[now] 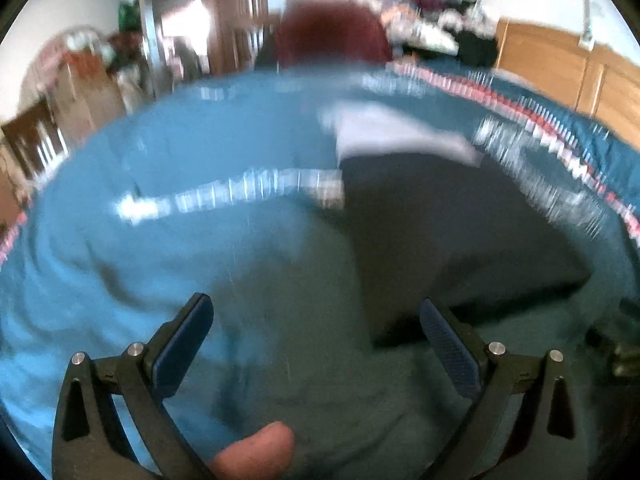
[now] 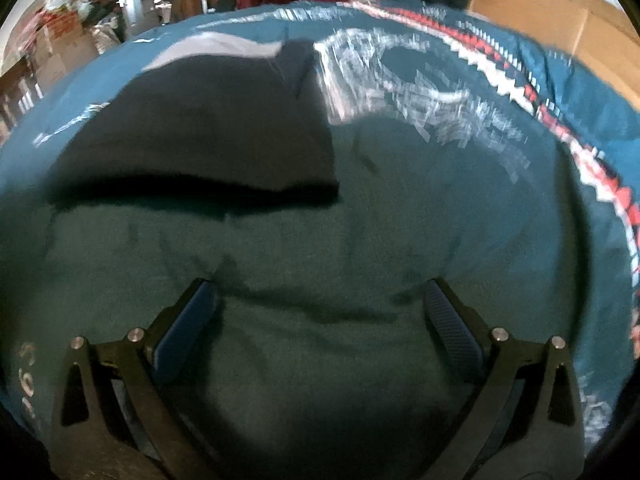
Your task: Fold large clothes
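Observation:
A dark folded garment (image 1: pixel 448 232) lies on a blue bedspread (image 1: pixel 160 152), with a pale grey patch (image 1: pixel 392 128) at its far edge. It also shows in the right wrist view (image 2: pixel 216 132), lying flat on the bedspread (image 2: pixel 400 240). My left gripper (image 1: pixel 316 312) is open and empty, above the bedspread just left of the garment's near corner. My right gripper (image 2: pixel 320 292) is open and empty, low over bare bedspread just in front of the garment's near edge. Both views are blurred.
The bedspread has white print and a red and white border (image 2: pixel 520 76) on the right. A dark red cloth (image 1: pixel 332 36) and a heap of clothes (image 1: pixel 436 20) lie at the far side. Wooden panelling (image 1: pixel 560 68) stands at the right, boxes and clutter (image 1: pixel 80 80) at the left.

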